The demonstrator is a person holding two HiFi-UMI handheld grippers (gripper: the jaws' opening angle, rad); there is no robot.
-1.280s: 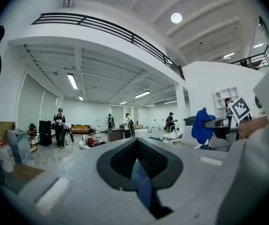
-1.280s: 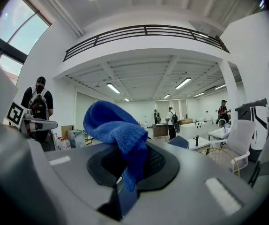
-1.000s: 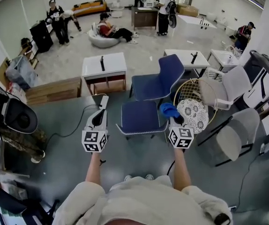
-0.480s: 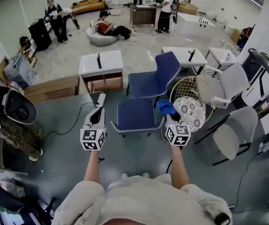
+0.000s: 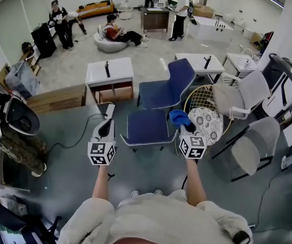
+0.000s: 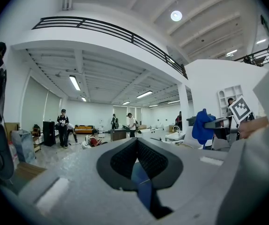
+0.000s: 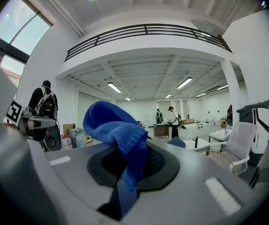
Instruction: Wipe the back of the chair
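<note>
**Head view.** A blue chair (image 5: 179,78) stands ahead of the person on a grey floor (image 5: 151,172). It is a smooth moulded shell, and its curved back rises on the far side. Nearer, between the two grippers, sits a square blue panel (image 5: 147,127) on a thin bright metal frame. Whether it belongs to the same chair cannot be told.
- The left gripper (image 5: 110,107) is held left of the panel.
- The right gripper (image 5: 182,125) is just beside the panel's right corner, its tip covered by a blue cloth (image 5: 179,117).
- Neither gripper is at the chair's back.
- To the right are a round lace-patterned disc (image 5: 209,123) in a gold wire hoop, a white chair (image 5: 250,93) and a grey chair (image 5: 258,146).
- Beyond are two white tables (image 5: 110,70), with people well off at the far wall.

**Left gripper view.** This adds what the head view cannot resolve. The dark ribbed pads meet along their upper edge, so the jaws are closed and nothing is held between them. A sliver of blue shows below, through the gap. The other gripper and its cloth appear at the right edge.

**Right gripper view.** The jaws are clamped on the cloth. It is looped terry, bunched in a soft fold above the pads, with a tail hanging down between them. The chair itself barely shows here.
</note>
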